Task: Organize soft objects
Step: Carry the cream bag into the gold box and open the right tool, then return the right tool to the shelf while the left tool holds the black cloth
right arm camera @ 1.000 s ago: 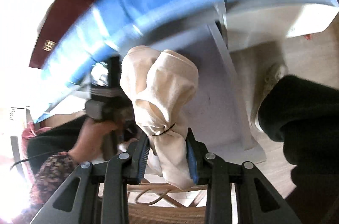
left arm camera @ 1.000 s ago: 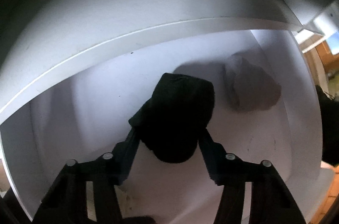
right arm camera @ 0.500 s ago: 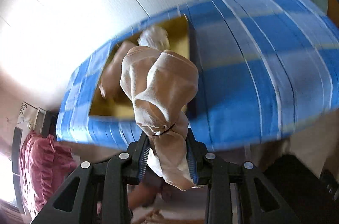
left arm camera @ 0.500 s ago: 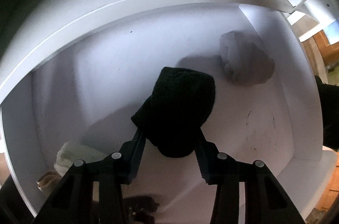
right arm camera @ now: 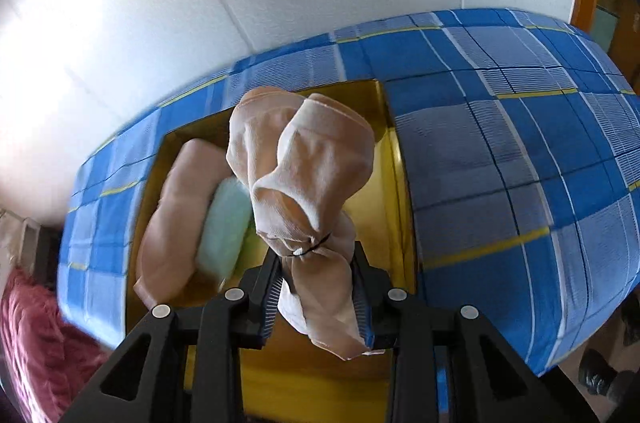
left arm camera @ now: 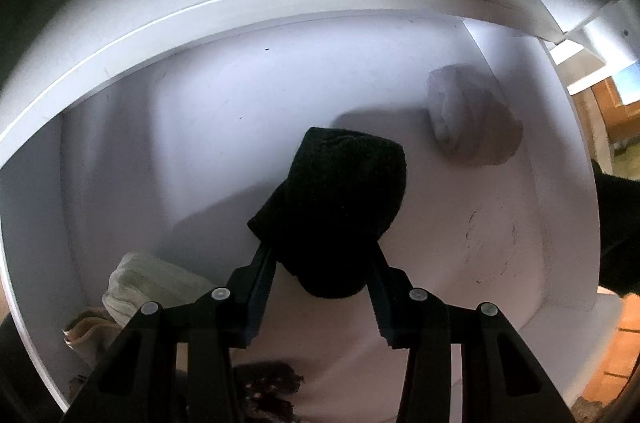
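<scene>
Swinging away from the white furniture it faced a second ago, the right gripper (right arm camera: pixel 316 289) now hangs over a yellow box (right arm camera: pixel 394 191) on the blue checked bed cover (right arm camera: pixel 520 151), its jaws narrowly set and clamped on the tail of a cream sock bundle (right arm camera: pixel 304 179) tied with a black band. Inside the box lie a peach soft roll (right arm camera: pixel 176 219) at the left and a pale green one (right arm camera: pixel 224 227) just beside it. Over at the white drawer (left arm camera: pixel 100 71), the left gripper (left arm camera: pixel 320 259) has just been closing, and both fingers press a black sock bundle (left arm camera: pixel 332 207). A grey bundle (left arm camera: pixel 472 119) rests in the far right corner, a pale green cloth (left arm camera: pixel 148 283) near left.
</scene>
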`<state>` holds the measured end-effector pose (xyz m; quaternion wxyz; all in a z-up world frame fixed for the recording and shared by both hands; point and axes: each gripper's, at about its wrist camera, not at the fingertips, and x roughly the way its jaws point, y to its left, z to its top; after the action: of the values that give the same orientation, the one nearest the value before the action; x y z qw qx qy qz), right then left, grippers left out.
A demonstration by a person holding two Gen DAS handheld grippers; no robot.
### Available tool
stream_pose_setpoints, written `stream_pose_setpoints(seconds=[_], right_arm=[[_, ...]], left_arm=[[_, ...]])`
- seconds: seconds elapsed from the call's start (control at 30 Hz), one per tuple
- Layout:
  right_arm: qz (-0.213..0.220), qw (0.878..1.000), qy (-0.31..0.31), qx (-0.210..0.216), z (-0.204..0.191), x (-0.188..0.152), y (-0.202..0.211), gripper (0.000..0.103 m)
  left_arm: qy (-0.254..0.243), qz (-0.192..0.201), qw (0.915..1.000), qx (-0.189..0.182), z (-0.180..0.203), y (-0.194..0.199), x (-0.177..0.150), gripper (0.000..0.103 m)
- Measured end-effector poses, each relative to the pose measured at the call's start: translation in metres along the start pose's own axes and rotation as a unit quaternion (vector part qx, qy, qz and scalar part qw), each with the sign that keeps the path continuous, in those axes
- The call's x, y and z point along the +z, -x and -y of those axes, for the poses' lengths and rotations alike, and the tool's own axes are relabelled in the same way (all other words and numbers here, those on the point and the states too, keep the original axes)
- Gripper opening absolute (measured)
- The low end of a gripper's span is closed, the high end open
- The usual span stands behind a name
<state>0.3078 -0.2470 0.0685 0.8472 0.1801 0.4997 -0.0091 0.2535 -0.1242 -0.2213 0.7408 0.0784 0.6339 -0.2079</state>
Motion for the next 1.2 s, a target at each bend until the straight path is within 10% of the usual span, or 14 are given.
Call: stream_pose_setpoints(seconds=[0.4,0.83,1.2], right_arm=[[0.072,0.997,-0.006,0.035,0.032,-0.008,0.028,0.046],[0.11,0.985,0.106,0.081,0.059,-0.156,0.074,0.046],[-0.062,0.991,0.109,-0.04,0.11,-0.234,-0.029,0.046]], left_arm=[[-0.001,0.004,1.0,0.006,0.002,0.004,-0.011,0.046],[0.01,0.009,0.9999,0.0,0.008,-0.003,-0.015,0.048],[0.031,0.017,0.9993,-0.008,0.004,-0.006,-0.016,0.054]])
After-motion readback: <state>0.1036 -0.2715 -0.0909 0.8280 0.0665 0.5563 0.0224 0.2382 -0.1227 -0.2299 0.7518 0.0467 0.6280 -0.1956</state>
